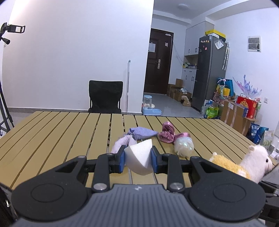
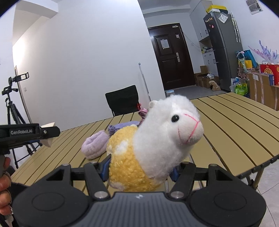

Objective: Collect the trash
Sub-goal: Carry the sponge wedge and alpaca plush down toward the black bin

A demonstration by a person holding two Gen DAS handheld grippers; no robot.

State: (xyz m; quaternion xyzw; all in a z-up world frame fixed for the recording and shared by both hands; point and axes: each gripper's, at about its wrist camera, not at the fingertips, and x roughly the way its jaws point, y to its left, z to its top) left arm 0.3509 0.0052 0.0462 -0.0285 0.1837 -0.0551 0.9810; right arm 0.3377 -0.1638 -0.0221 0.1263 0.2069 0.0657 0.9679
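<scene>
- Both views are bright and evenly lit by cool indoor light; a ceiling lamp [image 1: 183, 7] shows in the far hallway.
- The white wall [image 1: 78, 52] washes out to a soft glow, strongest at the left of the right wrist view.
- Shadows on the table [image 1: 61, 132] are faint and soft-edged.
- Fisheye bending curves the door [image 2: 171, 55] and fridge [image 2: 225, 47]; dark vignette fills the corners.
- The plush llama [image 2: 157, 139], very close, looks slightly soft.
</scene>
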